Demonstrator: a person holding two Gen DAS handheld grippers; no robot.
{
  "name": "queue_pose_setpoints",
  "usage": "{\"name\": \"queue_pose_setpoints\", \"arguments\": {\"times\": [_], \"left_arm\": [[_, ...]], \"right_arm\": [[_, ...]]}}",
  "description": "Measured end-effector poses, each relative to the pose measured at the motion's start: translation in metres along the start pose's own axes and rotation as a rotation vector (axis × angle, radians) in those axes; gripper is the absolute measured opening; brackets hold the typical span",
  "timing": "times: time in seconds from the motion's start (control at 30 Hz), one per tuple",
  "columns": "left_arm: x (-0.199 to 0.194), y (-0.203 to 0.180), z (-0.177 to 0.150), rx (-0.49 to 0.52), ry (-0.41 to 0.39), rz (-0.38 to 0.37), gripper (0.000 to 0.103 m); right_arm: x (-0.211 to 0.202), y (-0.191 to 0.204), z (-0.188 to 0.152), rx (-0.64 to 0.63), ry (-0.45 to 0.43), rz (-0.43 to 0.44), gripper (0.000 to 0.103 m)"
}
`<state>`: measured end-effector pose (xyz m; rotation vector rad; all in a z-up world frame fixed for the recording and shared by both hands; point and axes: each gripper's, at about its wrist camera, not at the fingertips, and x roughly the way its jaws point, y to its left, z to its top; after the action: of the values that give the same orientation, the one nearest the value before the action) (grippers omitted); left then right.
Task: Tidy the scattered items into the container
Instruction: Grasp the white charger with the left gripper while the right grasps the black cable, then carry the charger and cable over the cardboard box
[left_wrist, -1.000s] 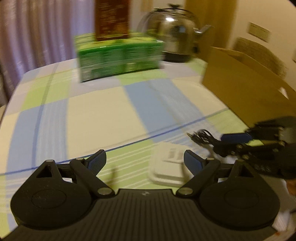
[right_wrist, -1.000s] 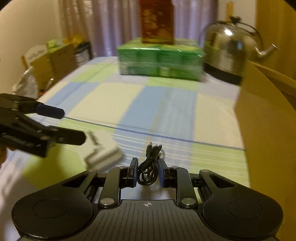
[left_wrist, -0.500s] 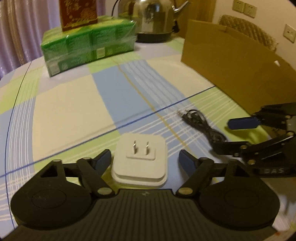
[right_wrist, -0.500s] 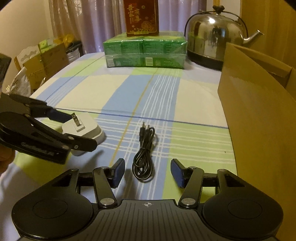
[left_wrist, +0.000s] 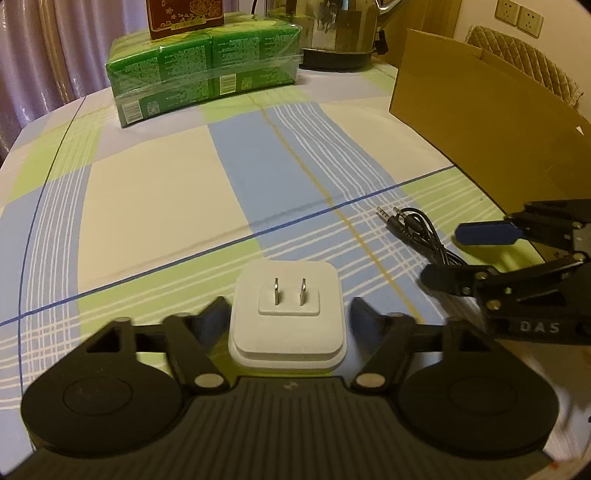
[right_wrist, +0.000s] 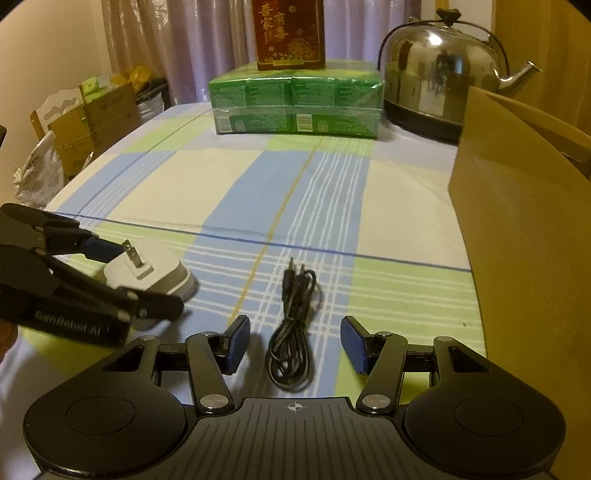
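Box interior not visible from either cam: only the outer brown wall of the cardboard box (right_wrist: 524, 229) shows, cut off at the right edge, so can't tell what's inside. Kettle (right_wrist: 439, 74) top is cropped in the left wrist view, red carton (right_wrist: 289, 33) cropped in both. Left gripper's near finger hides part of the white charger (left_wrist: 288, 321) in the right wrist view; whether its fingers actually touch the charger's sides is hard to tell, the left tip is blurred. Tablecloth (right_wrist: 229, 184) is wide open through the middle and far left; green pack (right_wrist: 295, 103) sits far, w/ the carton on top, kettle just right of it. Table edge drops off at left, w/ boxes and bags (right_wrist: 85, 122) beyond it. Box wall runs along the whole right side, near the cable. Left gripper (left_wrist: 288, 314) is spread wide, straddling the charger, which lies flat on the cloth w/ prongs up, between the tips. Right gripper (right_wrist: 295, 343) is also spread wide, the coiled black audio cable (right_wrist: 291, 325) lying between its blue pads (right_wrist: 354, 345), not touching either, plugs pointing far.
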<state>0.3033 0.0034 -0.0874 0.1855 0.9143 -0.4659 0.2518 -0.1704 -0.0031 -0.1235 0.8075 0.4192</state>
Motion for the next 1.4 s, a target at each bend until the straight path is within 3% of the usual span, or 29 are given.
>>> {"name": "queue_pose_setpoints", "arguments": {"times": [0.17,0.27,0.53,0.57,0.6,0.63,1.4], "left_arm": [[0.001,0.002,-0.001,-0.008,-0.009,0.006,0.072],[0.001,0.000,0.000,-0.002,-0.014,0.021,0.060],[-0.003,0.002,0.002,-0.023,-0.014,0.024,0.060],[-0.003,0.001,0.002,-0.023,-0.014,0.024,0.060],[-0.002,0.001,0.002,-0.021,-0.014,0.025,0.060],[-0.002,0.000,0.002,-0.019,-0.013,0.025,0.060],[-0.015,-0.014,0.007,-0.014,-0.054,-0.015,0.060]], "right_arm": [[0.006,0.005,0.002,-0.015,-0.006,-0.001,0.052],[0.007,0.007,0.002,-0.020,-0.009,-0.006,0.052],[0.009,0.007,-0.001,-0.013,-0.011,-0.022,0.047],[0.009,0.007,-0.001,-0.018,-0.015,-0.026,0.044],[0.009,0.007,-0.001,-0.023,-0.019,-0.034,0.024],[0.009,0.007,-0.001,-0.025,-0.021,-0.044,0.014],[-0.045,0.007,-0.008,0.017,-0.058,-0.096,0.013]]}}
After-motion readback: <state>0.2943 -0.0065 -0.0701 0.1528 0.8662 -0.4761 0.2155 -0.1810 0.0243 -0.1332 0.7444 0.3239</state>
